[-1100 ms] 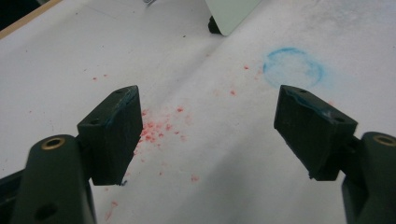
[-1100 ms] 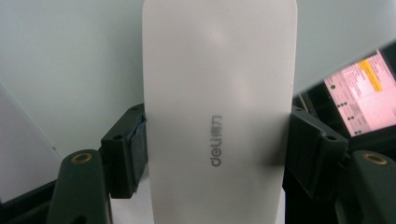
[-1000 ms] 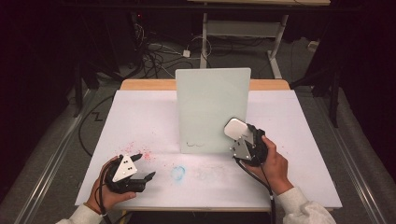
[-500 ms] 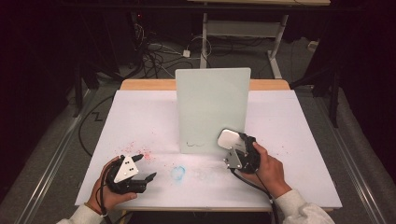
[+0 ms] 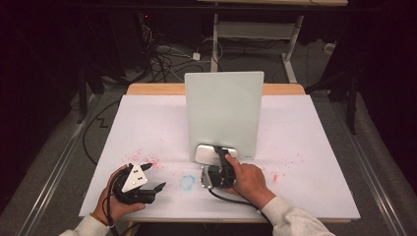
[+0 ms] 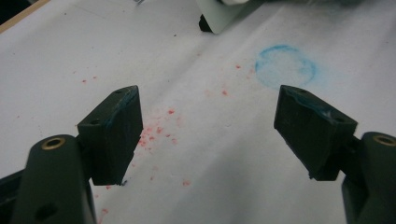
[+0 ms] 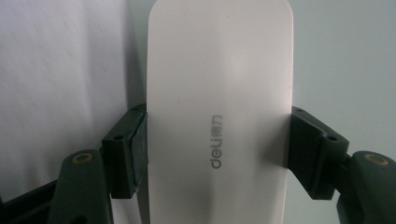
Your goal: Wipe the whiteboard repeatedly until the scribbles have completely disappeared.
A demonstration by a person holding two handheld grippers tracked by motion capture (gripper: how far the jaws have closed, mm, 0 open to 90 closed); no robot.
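One eraser (image 7: 219, 116) between right gripper (image 7: 217, 140) jaws

The white eraser (image 7: 219, 116) clamped between the right gripper's jaws runs off the bottom edge, its near end cut off.

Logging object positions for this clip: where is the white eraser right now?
In the high view, the white eraser sits low against the upright board, near table centre, clamped in the right gripper.

high: above, facing forward-down, far, whole tabletop (image 5: 147, 128) | left: close, low past its fingers (image 6: 116, 126), shares blue ring (image 6: 285, 65) | right: very close, fingers pinching eraser (image 7: 219, 93)
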